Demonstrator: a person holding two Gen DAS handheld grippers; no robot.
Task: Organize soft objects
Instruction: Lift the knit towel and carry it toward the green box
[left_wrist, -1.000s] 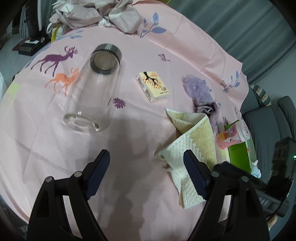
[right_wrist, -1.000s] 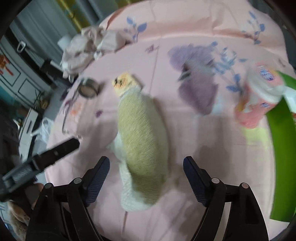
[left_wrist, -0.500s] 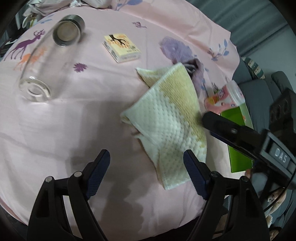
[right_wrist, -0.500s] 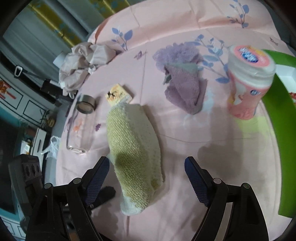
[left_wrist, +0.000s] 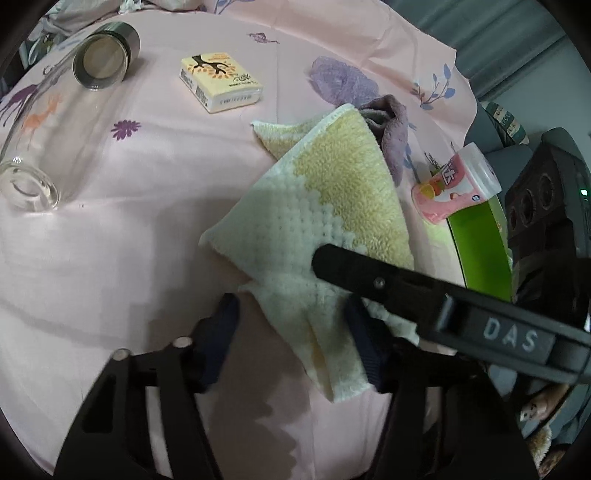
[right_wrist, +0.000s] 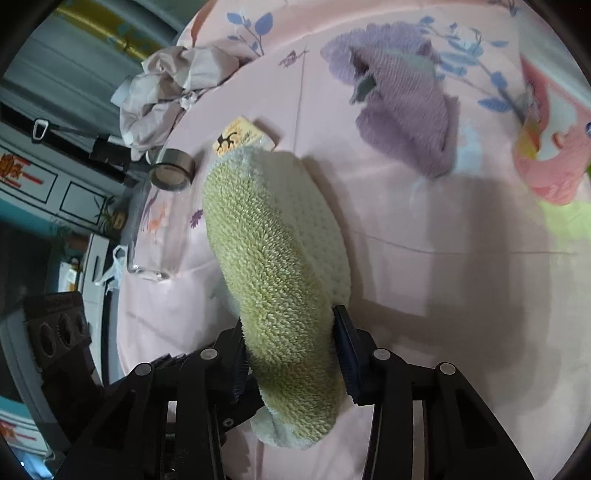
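Note:
A yellow and white towel (left_wrist: 325, 221) lies folded on the pink tablecloth (left_wrist: 110, 258); it also shows in the right wrist view (right_wrist: 277, 266). My left gripper (left_wrist: 295, 332) is partly closed around the towel's near corner, fingers on either side. My right gripper (right_wrist: 293, 354) is shut on the towel's near end. One right finger (left_wrist: 369, 277) crosses over the towel in the left view. A purple cloth (left_wrist: 391, 125) lies crumpled behind the towel and shows in the right wrist view (right_wrist: 406, 110).
A clear glass bottle (left_wrist: 55, 122) lies on its side at left. A yellow tissue pack (left_wrist: 221, 83) sits behind the towel. A pink cup (left_wrist: 454, 188) stands by a green box (left_wrist: 480, 243) at right. Crumpled beige fabric (right_wrist: 166, 88) lies at the far edge.
Both grippers moved in onto the towel. The right gripper closed on its near end, and the left jaws narrowed around its corner.

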